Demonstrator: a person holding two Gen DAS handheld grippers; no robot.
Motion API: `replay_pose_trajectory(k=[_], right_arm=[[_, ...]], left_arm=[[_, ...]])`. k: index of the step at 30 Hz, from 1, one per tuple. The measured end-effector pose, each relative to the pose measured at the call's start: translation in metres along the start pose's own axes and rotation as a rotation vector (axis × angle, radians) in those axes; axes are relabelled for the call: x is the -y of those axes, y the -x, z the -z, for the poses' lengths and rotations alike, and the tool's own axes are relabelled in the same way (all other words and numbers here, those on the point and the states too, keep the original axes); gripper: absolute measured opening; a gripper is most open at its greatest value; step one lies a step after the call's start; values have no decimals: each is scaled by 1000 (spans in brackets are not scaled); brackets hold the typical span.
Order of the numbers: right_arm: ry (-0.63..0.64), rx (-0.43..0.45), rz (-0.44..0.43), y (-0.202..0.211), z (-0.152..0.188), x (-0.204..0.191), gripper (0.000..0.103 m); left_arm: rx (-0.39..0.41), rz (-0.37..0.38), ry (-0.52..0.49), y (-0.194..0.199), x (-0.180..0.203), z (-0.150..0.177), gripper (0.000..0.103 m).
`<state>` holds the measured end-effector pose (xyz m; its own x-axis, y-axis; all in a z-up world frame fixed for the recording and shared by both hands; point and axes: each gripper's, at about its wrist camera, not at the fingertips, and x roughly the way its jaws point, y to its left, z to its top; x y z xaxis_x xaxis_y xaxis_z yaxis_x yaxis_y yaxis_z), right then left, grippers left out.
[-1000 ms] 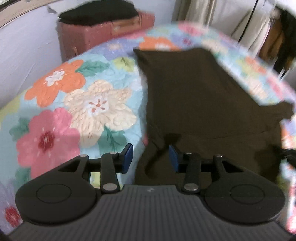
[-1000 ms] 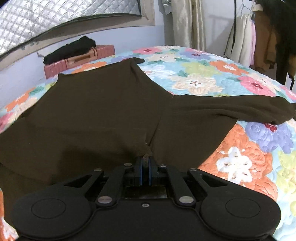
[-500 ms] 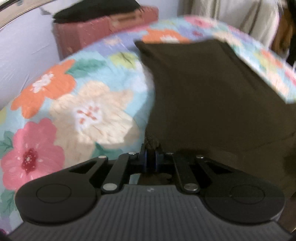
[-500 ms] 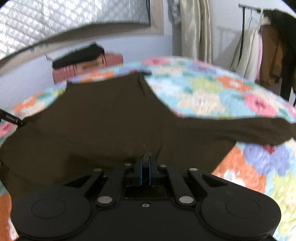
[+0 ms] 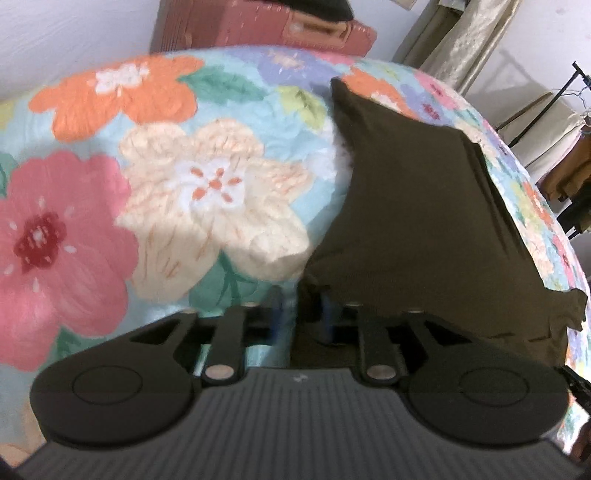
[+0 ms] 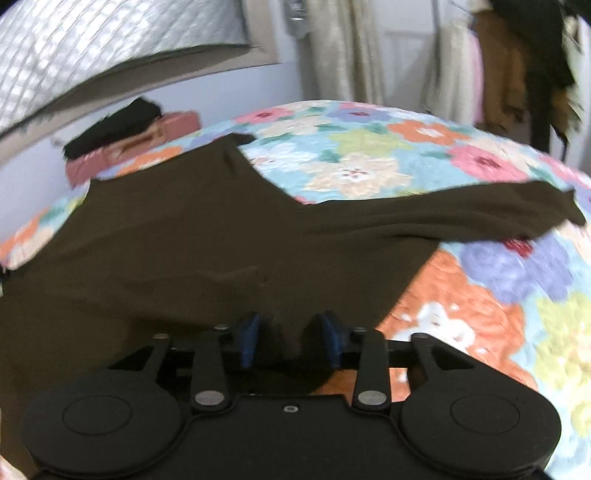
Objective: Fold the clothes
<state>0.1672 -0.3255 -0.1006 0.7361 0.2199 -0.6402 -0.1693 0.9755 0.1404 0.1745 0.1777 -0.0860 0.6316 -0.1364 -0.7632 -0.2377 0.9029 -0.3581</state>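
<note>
Garment: a dark brown garment (image 6: 192, 236) is being shown spread over the floral quilt (image 6: 369, 162), one long part (image 6: 461, 210) stretching off to the right in the right wrist view.
Left gripper (image 5: 301, 312): its jaws are being opened, set a little apart; the garment's near edge (image 5: 308, 291) is lying between the blue pads, which are not being pressed on it.
Right gripper (image 6: 290, 339): its jaws are being opened wider; dark cloth is seen in the gap, untouched by the pads.
Beyond the bed: a pink suitcase (image 5: 280, 26) is being topped by a black item (image 6: 114, 127).
Far right: clothes are being kept hanging (image 6: 517, 62).
</note>
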Motion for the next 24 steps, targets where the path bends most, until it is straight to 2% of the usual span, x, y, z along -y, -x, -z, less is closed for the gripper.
replay_pose_trajectory(k=[1,2,4,6,8,11,16,21,24], right_arm=[[-15,1,-4,5,1,2,45],[-27,2,-6,9,1,5,46],[-50,5,-3,19,5,9,49],[-88,5,-4,26,11,16,49],[-123,-7,-12,31,16,25,49],[-147,-17,-4,36,22,38,50],[-183,-7,14,46,22,63,52],[-203,19,25,50,2,96,54],[-287,7,-28,46,-16,124,54]], left_arm=[[16,-3,-29,5,6,-1,35],[27,-1,-51,8,11,-2,42],[46,12,-82,17,24,-3,46],[71,12,-90,27,40,4,58],[79,19,-112,33,59,14,63],[55,74,-185,35,95,30,63],[-44,192,-327,19,174,52,63],[-144,261,-429,-6,257,69,63],[-181,299,-470,-20,309,75,63]])
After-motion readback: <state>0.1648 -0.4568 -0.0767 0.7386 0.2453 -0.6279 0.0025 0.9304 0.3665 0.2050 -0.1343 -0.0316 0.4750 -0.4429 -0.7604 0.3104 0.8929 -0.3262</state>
